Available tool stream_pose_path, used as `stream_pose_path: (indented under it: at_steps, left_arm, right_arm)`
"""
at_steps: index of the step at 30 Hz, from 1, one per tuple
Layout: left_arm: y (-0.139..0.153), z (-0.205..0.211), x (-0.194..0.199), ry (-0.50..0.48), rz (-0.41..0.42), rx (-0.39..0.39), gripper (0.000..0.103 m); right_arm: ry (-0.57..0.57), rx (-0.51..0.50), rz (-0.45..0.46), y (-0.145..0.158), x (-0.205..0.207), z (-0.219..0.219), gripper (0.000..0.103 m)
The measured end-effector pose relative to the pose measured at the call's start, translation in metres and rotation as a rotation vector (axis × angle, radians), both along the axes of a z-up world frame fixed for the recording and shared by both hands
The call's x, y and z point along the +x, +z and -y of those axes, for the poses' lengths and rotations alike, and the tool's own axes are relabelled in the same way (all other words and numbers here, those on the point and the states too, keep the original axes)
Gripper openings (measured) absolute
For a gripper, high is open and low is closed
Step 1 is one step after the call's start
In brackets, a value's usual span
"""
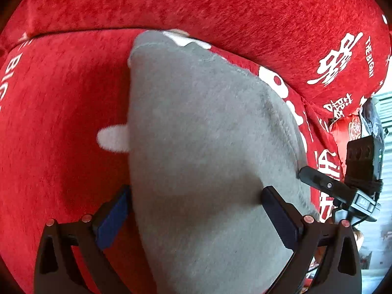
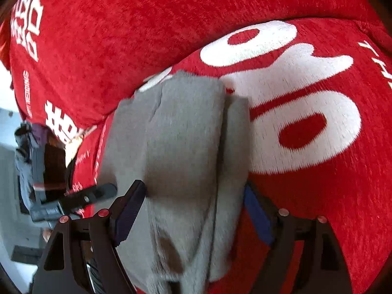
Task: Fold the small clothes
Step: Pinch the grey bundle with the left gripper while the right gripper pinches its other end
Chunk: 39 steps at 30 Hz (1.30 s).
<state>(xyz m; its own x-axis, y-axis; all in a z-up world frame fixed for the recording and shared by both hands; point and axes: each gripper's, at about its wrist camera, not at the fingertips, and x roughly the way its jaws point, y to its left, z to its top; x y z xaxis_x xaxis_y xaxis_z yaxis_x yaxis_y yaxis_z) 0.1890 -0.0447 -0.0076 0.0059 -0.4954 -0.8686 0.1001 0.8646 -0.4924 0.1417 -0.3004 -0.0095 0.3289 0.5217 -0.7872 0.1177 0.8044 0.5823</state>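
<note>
A small grey fleece garment (image 1: 208,134) lies on a red sofa cover. In the left wrist view my left gripper (image 1: 196,205) has its jaws wide apart, one finger on each side of the garment's near end, not squeezing it. In the right wrist view the same grey garment (image 2: 186,132) shows folded layers and a vertical seam. My right gripper (image 2: 196,203) also straddles it with its jaws apart, the fabric bunched between the fingers. Each gripper shows at the edge of the other's view.
The red plush sofa cover (image 1: 61,122) with white lettering spreads under everything, and its backrest (image 1: 196,5) rises behind. The other gripper's black body (image 1: 362,171) is at the right edge. A pale floor area (image 2: 9,171) shows at the far left.
</note>
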Motion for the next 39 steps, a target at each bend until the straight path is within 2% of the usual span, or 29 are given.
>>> stream_pose_path:
  at_steps: [1,2,3,5,7,10,14,17,25,31,35,39]
  left_arm:
    - [0.001,0.003,0.001,-0.005,0.012,0.001,0.101]
    - [0.003,0.006,0.0,-0.01,0.034,0.006,0.096]
    - [0.003,0.008,0.0,-0.015,0.052,0.029,0.086]
    - [0.006,0.007,-0.003,-0.03,0.085,0.046,0.074]
    - [0.012,0.001,-0.004,-0.022,0.1,0.032,0.053]
    - [0.021,-0.005,-0.004,-0.02,0.107,0.029,0.042]
    - [0.038,-0.003,-0.012,-0.042,0.147,0.058,0.04]
    - [0.051,-0.01,-0.019,-0.027,0.157,0.042,0.039]
    - [0.087,-0.037,-0.047,-0.024,0.15,0.057,0.037]
    - [0.128,-0.062,-0.085,-0.033,0.237,0.08,0.037]
    - [0.143,-0.085,-0.108,-0.022,0.25,0.078,0.037]
    - [0.151,-0.104,-0.134,-0.021,0.247,0.091,0.037]
  right_arm:
    - [0.011,0.01,0.005,0.0,0.002,-0.003,0.083]
    - [0.034,-0.002,0.009,0.0,0.003,-0.009,0.078]
    - [0.062,-0.055,0.016,0.002,0.003,-0.018,0.074]
    - [0.081,-0.093,0.027,0.005,0.003,-0.025,0.056]
    - [0.069,-0.06,0.037,0.007,0.0,-0.025,0.043]
    - [0.063,-0.098,0.062,0.016,-0.002,-0.029,0.041]
    - [0.075,-0.159,0.109,0.039,-0.007,-0.048,0.039]
    - [0.096,-0.203,0.15,0.059,-0.015,-0.063,0.038]
    - [0.112,-0.227,0.174,0.096,-0.043,-0.087,0.035]
    - [0.156,-0.253,0.261,0.136,-0.081,-0.128,0.032]
    - [0.184,-0.26,0.296,0.151,-0.108,-0.149,0.032]
    - [0.225,-0.259,0.292,0.155,-0.135,-0.168,0.032]
